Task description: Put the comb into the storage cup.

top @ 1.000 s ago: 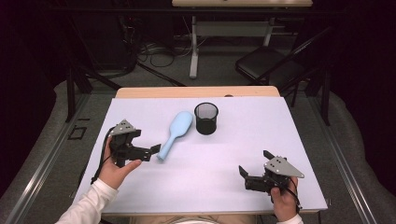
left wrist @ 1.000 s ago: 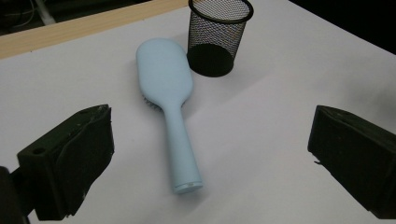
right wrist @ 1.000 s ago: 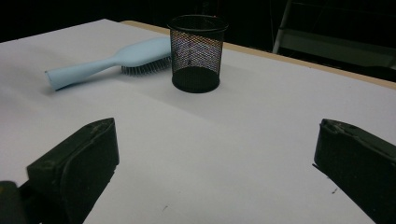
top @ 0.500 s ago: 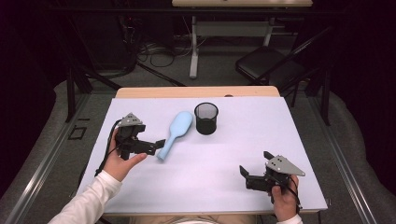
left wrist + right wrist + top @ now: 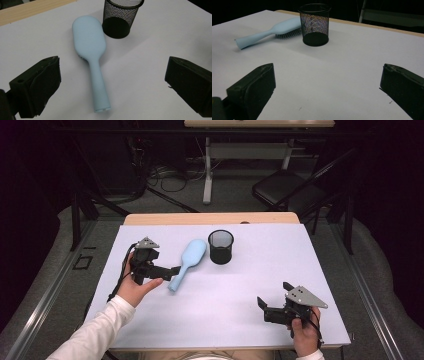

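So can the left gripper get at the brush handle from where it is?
Probably yes: the left gripper is open, the hairbrush handle lies between its jaws, and nothing blocks it.

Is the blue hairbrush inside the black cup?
No, the hairbrush lies flat on the white table beside the cup, bristles down.
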Available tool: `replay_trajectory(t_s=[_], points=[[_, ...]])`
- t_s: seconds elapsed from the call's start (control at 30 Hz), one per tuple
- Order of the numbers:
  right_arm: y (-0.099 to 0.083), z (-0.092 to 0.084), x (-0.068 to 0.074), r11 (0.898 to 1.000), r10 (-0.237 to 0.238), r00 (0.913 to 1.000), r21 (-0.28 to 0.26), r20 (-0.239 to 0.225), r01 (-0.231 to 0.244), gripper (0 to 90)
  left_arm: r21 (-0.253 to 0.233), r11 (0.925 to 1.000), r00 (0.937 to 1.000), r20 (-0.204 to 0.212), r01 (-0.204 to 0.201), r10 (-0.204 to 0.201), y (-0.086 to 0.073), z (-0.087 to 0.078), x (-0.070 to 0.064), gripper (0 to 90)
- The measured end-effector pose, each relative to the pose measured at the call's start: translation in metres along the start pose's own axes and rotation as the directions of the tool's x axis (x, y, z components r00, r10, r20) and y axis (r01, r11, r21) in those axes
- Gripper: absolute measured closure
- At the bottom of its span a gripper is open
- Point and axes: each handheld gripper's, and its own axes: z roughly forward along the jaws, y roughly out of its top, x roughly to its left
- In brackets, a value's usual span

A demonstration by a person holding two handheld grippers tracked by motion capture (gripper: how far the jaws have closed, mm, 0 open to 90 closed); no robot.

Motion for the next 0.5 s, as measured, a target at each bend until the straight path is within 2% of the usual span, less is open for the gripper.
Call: replay_trajectory(t_s=[0.27,0.5], points=[[0.0,0.0,0.0,1.0,0.0,1.0,0.001,-0.001,0.0,0.0,0.024,0.9993,0.9996,-0.008,0.027,-0.027,0.006,0.005,-0.001,0.4],[0.0,0.0,-0.001,1.0,0.003,1.0,0.005,-0.003,-0.003,0.0,0.05,0.9986,0.9997,-0.018,0.018,-0.018,0.011,0.011,-0.001,0.4]])
